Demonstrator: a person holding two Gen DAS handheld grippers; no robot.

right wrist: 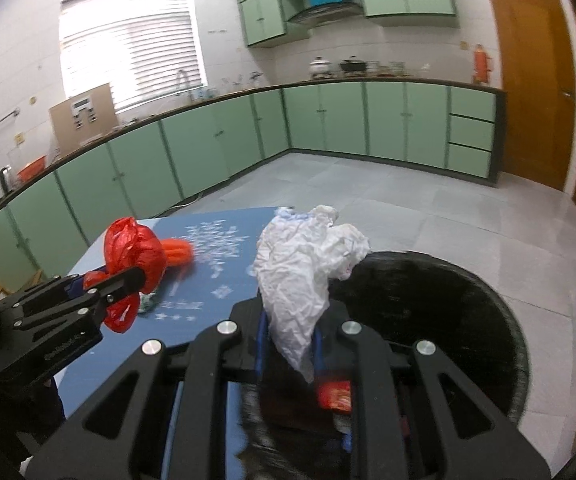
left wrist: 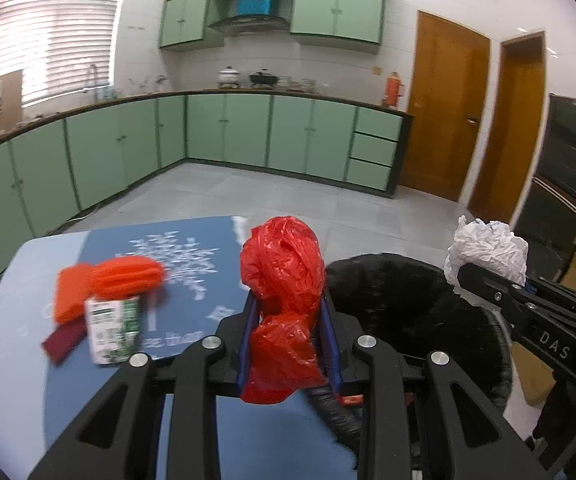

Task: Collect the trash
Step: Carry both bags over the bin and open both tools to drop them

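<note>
My left gripper [left wrist: 288, 312] is shut on a crumpled red plastic bag [left wrist: 284, 280], held above the blue table's right edge beside the black trash bin [left wrist: 408, 304]. My right gripper [right wrist: 288, 320] is shut on a crumpled white paper wad [right wrist: 300, 264], held over the bin's [right wrist: 440, 304] near left rim. Each gripper shows in the other view: the right one with the white wad [left wrist: 488, 252], the left one with the red bag [right wrist: 134, 248]. A small red wrapper [right wrist: 334, 396] lies inside the bin.
On the blue table [left wrist: 8, 360] with a snowflake mat [left wrist: 192, 264] lie an orange ribbed object [left wrist: 128, 276], a green-and-white carton [left wrist: 114, 330] and a dark red scrap [left wrist: 62, 344]. Green kitchen cabinets [left wrist: 248, 132] line the far walls. Wooden doors [left wrist: 444, 104] stand at right.
</note>
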